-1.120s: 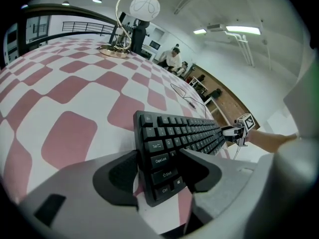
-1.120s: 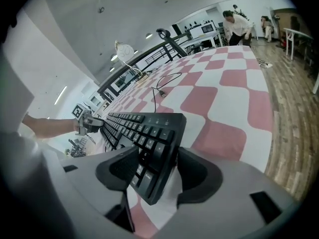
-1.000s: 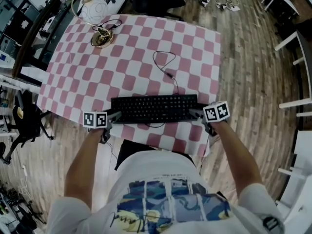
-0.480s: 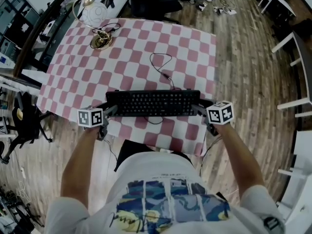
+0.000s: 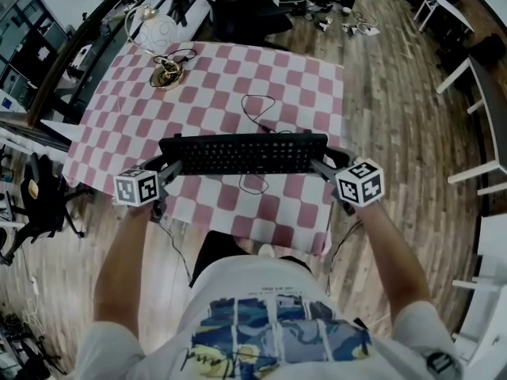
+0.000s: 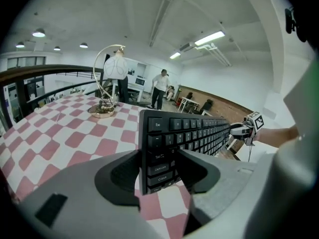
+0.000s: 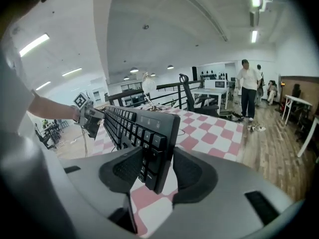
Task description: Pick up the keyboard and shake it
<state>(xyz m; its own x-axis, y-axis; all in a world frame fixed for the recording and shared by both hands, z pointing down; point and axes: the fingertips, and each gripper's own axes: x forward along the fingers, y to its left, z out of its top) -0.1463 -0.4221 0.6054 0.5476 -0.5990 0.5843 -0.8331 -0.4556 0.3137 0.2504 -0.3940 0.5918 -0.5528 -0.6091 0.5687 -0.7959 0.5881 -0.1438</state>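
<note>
Claws first: the left claw (image 5: 168, 167) is clamped on the left end of the keyboard (image 5: 244, 153), at the Tab and Caps Lock keys, as the left gripper view confirms. The right claw (image 5: 321, 165) is clamped on the opposite end, both pads bearing on it. Held between the two, the keyboard sits roughly level and clear of the worktop (image 5: 305, 77), over the near part of its pink-and-white checked cloth. Its cable (image 5: 259, 106) loops across the cloth behind it. A lamp (image 5: 156, 32) stands at the far left corner, well apart.
</note>
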